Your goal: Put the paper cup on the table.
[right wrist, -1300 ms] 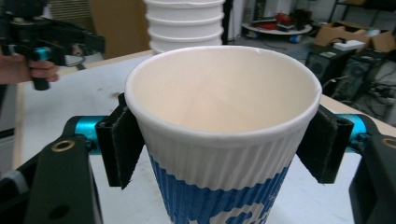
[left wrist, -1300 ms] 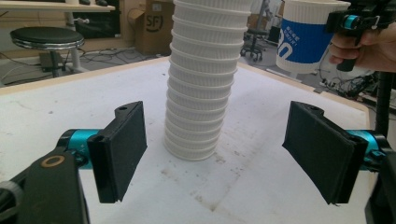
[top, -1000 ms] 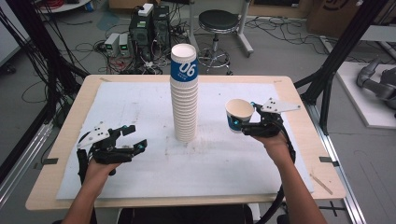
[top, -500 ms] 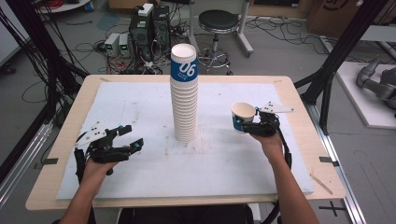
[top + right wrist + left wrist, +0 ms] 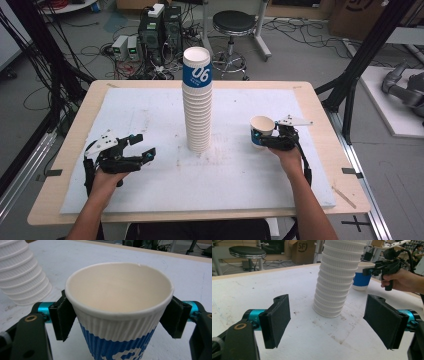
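Paper cup (image 5: 117, 315) upright, clamped in right gripper (image 5: 272, 141) (near cup stack (image 5: 198, 100)); left gripper (image 5: 137, 149) wide, holding nothing.

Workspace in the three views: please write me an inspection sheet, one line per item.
Surface: white mat on a wooden table, with brown specks near the stack.
Job's things: tall cup stack upright at the middle; single paper cup upright, empty.
Clutter: nothing seen.
Grippers: left gripper open, holding nothing; right gripper shut on the single paper cup.
Cables: one trails from each gripper; many on the floor.
Surroundings: stool, computers, cardboard boxes.
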A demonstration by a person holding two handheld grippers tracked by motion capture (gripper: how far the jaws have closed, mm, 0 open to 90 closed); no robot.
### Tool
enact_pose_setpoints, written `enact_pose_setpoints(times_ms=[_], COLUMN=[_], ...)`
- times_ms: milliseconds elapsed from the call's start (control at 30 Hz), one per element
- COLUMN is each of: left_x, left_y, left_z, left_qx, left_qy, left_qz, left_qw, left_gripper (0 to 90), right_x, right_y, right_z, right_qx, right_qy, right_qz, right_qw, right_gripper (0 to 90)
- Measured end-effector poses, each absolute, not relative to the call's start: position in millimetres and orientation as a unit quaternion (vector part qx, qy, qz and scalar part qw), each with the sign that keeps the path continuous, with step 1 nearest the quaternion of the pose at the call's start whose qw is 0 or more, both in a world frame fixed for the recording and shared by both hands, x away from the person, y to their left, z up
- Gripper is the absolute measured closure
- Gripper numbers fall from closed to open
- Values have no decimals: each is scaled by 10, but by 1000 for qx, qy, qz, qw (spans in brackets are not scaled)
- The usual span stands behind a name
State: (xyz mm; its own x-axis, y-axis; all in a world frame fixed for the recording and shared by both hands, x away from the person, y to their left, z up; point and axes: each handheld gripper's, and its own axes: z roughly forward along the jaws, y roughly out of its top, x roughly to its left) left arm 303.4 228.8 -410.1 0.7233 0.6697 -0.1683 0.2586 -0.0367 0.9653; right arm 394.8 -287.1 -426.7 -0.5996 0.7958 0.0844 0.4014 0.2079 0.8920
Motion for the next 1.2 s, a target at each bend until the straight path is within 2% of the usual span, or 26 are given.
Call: enact_pose_setpoints(times_ms=[333,833,1200], left_x=[3031,3068,3169], left_y=[2218,2238,2268], left_z=[-4193,-4218,-4178], left_qx=[703,699,690], left_qy=[334,339,337], left_qz=[161,162,170], left_qw=[606,608,618], left_gripper=[209,209,209], right_x=[3828,3695,3384], right_y=[-2927,-3054,-3327], right_z=[-4285,-4359,-4211], right_qx=[402,405,399], right_qy=[763,782,763], right_qz=[470,441,462], right_qw=[186,171,214], right_gripper=[192,192,192])
